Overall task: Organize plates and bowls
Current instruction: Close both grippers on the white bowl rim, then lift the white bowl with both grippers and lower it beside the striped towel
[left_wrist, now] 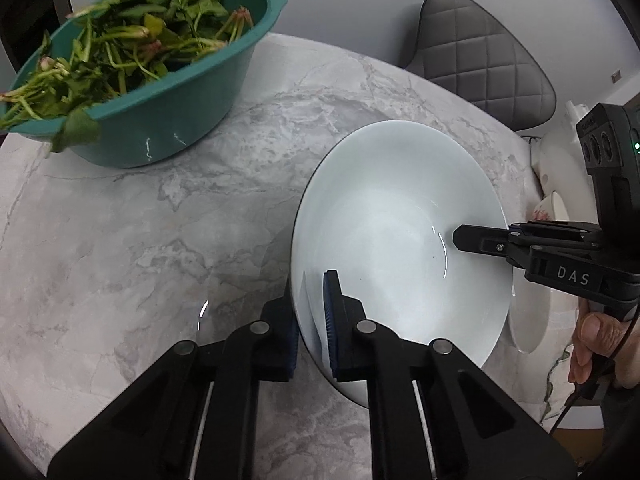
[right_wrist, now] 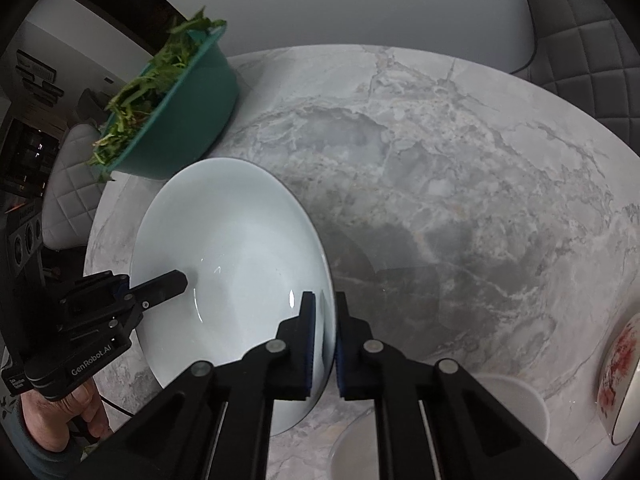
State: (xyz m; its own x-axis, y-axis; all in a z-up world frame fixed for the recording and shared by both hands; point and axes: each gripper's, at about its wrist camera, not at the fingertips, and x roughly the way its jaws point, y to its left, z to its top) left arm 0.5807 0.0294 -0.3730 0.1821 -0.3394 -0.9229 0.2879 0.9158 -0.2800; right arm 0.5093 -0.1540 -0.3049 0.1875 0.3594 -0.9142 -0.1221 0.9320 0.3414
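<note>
A teal basin (left_wrist: 160, 92) heaped with leafy greens (left_wrist: 132, 44) stands at the far left of the marble desk (left_wrist: 140, 240). To its right, near the middle, a wide white plate (left_wrist: 400, 240) is held at both edges, and it looks tipped rather than lying flat, though whether it is clear of the desk cannot be told. The left gripper (left_wrist: 314, 320) has its jaws closed narrow on the plate's left rim, with the blue pads on either side of the edge. The right gripper (right_wrist: 322, 336) has its jaws pinched the same way on the opposite rim.

In the left wrist view the right gripper's body bears the letters "DAS", and a hand (left_wrist: 596, 344) grips its handle. In the right wrist view the left gripper's body reads "GenRobot.AI"; a smaller label beside it is too small to read.

Further right, a white bowl (right_wrist: 516, 404) sits just beside the plate, and a bowl with a red pattern (right_wrist: 618, 376) lies at the desk's right edge. A grey quilted chair (left_wrist: 480, 52) stands behind the desk.
</note>
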